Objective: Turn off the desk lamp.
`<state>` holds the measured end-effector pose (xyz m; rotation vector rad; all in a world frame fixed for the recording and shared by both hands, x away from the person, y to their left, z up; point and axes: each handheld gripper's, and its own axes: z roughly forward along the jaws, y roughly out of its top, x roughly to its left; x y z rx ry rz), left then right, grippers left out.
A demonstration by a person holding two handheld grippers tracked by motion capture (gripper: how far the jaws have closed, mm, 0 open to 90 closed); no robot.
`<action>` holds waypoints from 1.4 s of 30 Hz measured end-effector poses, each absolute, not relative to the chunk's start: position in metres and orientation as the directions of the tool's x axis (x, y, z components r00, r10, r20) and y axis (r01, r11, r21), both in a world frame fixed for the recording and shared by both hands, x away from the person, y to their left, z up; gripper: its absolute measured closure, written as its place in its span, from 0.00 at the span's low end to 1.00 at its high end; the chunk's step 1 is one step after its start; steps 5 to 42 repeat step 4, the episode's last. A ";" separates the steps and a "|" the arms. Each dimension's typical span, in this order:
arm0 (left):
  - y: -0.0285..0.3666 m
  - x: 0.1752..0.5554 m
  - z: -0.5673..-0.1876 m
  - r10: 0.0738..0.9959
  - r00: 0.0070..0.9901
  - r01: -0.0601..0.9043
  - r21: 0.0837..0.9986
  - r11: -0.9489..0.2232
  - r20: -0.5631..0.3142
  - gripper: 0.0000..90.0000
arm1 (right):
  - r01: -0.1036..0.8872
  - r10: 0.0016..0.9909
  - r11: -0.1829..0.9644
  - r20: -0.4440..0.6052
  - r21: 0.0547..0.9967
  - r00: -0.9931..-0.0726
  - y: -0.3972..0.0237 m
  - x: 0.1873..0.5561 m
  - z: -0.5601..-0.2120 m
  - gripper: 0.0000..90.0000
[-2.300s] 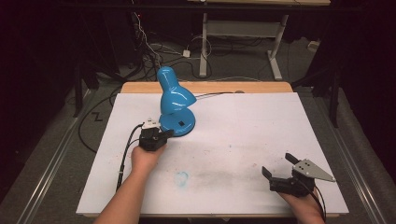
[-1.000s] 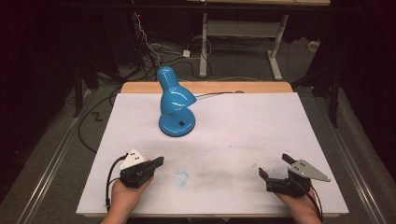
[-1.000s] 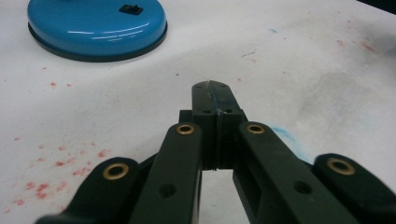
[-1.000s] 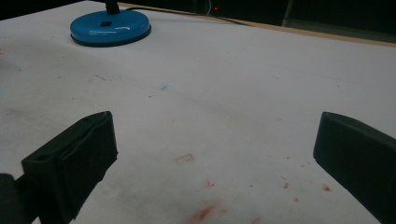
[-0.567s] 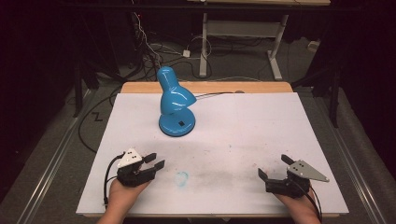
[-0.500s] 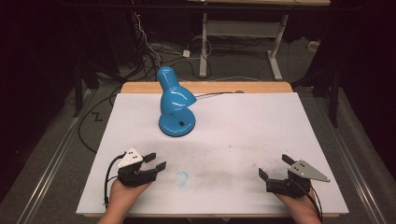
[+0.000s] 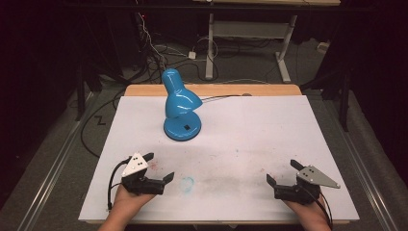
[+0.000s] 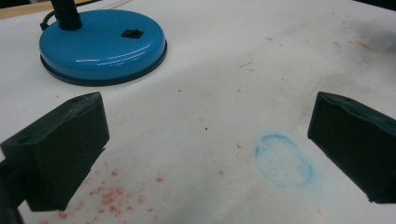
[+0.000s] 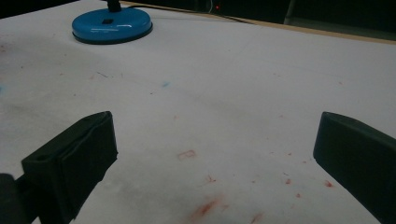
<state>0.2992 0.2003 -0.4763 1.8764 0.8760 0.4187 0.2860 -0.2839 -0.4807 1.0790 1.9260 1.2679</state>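
Note:
A glossy blue desk lamp [image 7: 180, 106] stands on the white table sheet [image 7: 250, 130] at the back left of centre, its round base [image 8: 102, 44] [image 9: 112, 22] bearing a small black switch. My left gripper [image 7: 158, 167] rests near the front left edge, open, nothing between its jaws. My right gripper [image 7: 283, 173] rests near the front right edge, open and empty too. In the left gripper view the black jaws stand wide apart over a faint blue ring stain [image 8: 283, 160]. The lamp is well beyond both grippers.
The lamp's cable [image 7: 221, 97] runs off the back over a wooden strip [image 7: 269, 90]. Red specks [image 8: 109, 196] [image 9: 205, 205] and smudges mark the sheet. Past the table are dark floor, cables and a desk frame [image 7: 250, 29].
My left gripper has drawn back from the lamp's base to the front left edge and now rests there open. The right gripper has barely moved. The lamp stays put.

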 end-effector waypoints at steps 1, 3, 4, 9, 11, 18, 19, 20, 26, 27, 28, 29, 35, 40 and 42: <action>0.201 0.300 -0.477 0.728 0.679 0.394 0.883 -0.255 -0.092 0.00 | 0.311 0.868 0.213 -0.034 0.926 -0.496 -0.284 0.287 -0.481 0.00; 0.202 0.300 -0.478 0.731 0.675 0.400 0.882 -0.248 -0.101 0.00 | 0.311 0.869 0.210 -0.032 0.927 -0.493 -0.284 0.287 -0.481 0.00; 0.202 0.300 -0.478 0.731 0.674 0.401 0.883 -0.245 -0.104 0.00 | 0.310 0.869 0.210 -0.032 0.927 -0.493 -0.284 0.287 -0.481 0.00; 0.202 0.300 -0.478 0.731 0.674 0.401 0.883 -0.245 -0.104 0.00 | 0.310 0.869 0.210 -0.032 0.927 -0.493 -0.284 0.287 -0.481 0.00; 0.202 0.300 -0.478 0.731 0.674 0.401 0.883 -0.245 -0.104 0.00 | 0.310 0.869 0.210 -0.032 0.927 -0.493 -0.284 0.287 -0.481 0.00; 0.202 0.300 -0.478 0.731 0.674 0.401 0.883 -0.245 -0.104 0.00 | 0.310 0.869 0.210 -0.032 0.927 -0.493 -0.284 0.287 -0.481 0.00; 0.202 0.300 -0.478 0.731 0.674 0.401 0.883 -0.245 -0.104 0.00 | 0.310 0.869 0.210 -0.032 0.927 -0.493 -0.284 0.287 -0.481 0.00; 0.202 0.300 -0.478 0.731 0.674 0.401 0.883 -0.245 -0.104 0.00 | 0.310 0.869 0.210 -0.032 0.927 -0.493 -0.284 0.287 -0.481 0.00; 0.202 0.300 -0.478 0.731 0.674 0.401 0.883 -0.245 -0.104 0.00 | 0.310 0.869 0.210 -0.032 0.927 -0.493 -0.284 0.287 -0.481 0.00; 0.202 0.300 -0.478 0.731 0.674 0.401 0.883 -0.245 -0.104 0.00 | 0.310 0.869 0.210 -0.032 0.927 -0.493 -0.284 0.287 -0.481 0.00; 0.202 0.300 -0.478 0.731 0.674 0.401 0.883 -0.245 -0.104 0.00 | 0.310 0.869 0.210 -0.032 0.927 -0.493 -0.284 0.287 -0.481 0.00; 0.202 0.300 -0.478 0.731 0.674 0.401 0.883 -0.245 -0.104 0.00 | 0.310 0.869 0.210 -0.032 0.927 -0.493 -0.284 0.287 -0.481 0.00; 0.202 0.300 -0.478 0.731 0.674 0.401 0.883 -0.245 -0.104 0.00 | 0.310 0.869 0.210 -0.032 0.927 -0.493 -0.284 0.287 -0.481 0.00; 0.202 0.300 -0.478 0.731 0.674 0.401 0.883 -0.245 -0.104 0.00 | 0.310 0.869 0.210 -0.032 0.927 -0.493 -0.284 0.287 -0.481 0.00; 0.202 0.300 -0.478 0.731 0.674 0.401 0.883 -0.245 -0.104 0.00 | 0.310 0.869 0.210 -0.032 0.927 -0.493 -0.284 0.287 -0.481 0.00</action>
